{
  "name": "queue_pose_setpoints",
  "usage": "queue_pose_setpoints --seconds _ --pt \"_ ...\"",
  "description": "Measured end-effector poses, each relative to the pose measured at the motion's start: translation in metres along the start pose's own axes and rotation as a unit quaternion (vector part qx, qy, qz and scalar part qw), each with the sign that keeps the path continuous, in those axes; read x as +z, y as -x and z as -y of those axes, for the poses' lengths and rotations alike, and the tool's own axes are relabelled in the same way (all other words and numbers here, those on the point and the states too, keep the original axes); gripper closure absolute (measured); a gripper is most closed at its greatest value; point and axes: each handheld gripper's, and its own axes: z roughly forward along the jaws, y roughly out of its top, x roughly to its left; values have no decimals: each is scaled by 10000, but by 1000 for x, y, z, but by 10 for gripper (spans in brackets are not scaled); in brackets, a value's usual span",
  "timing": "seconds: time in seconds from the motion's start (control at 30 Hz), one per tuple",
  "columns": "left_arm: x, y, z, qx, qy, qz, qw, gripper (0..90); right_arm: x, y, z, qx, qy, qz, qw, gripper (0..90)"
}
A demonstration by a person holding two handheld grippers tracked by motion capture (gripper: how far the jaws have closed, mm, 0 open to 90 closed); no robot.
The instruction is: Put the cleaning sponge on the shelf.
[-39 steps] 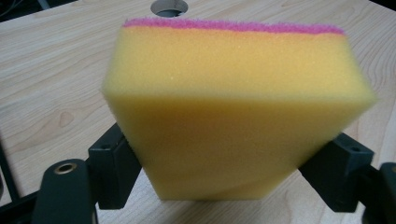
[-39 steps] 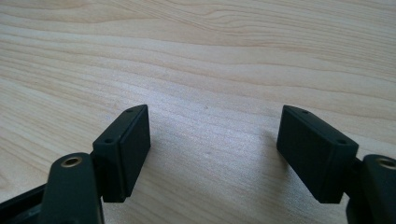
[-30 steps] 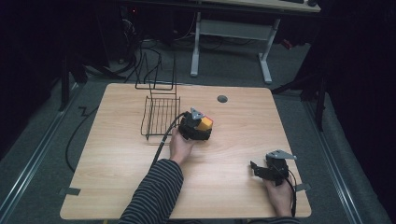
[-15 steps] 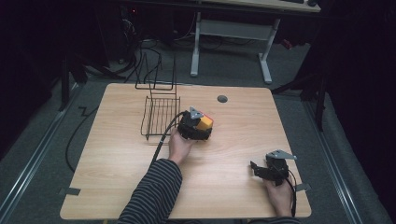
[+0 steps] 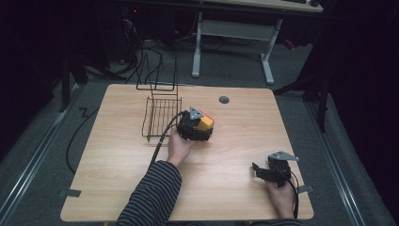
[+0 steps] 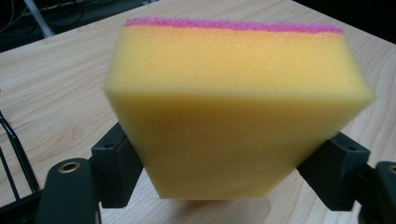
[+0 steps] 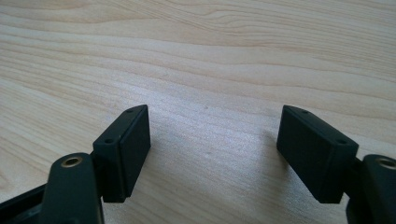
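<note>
Wire rack (image 5: 160, 117) near tabletop (image 5: 117, 188) far edge: nothing visible inside.
My left tongs (image 6: 224, 172) clamp the sponge (image 6: 238, 107); right tongs (image 7: 212, 149) gape, holding nothing.

The sponge (image 6: 233, 107) is yellow with a pink scouring layer along its top edge. Both grippers are black. The table (image 5: 117, 188) is pale wood-grain, the wire rack (image 5: 160, 117) black, the sleeve (image 5: 150, 193) dark-and-light striped.

The left arm wears a striped sleeve (image 5: 153, 195). Both grippers are black, with grey three-cornered plates and black cables.
</note>
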Motion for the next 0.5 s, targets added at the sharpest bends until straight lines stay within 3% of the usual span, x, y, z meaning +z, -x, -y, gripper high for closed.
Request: queue_pose_setpoints --seconds 0.5 --pt "-18 0 -5 -43 104 113 9999 240 0 0 0 1 6 4 10000 262"
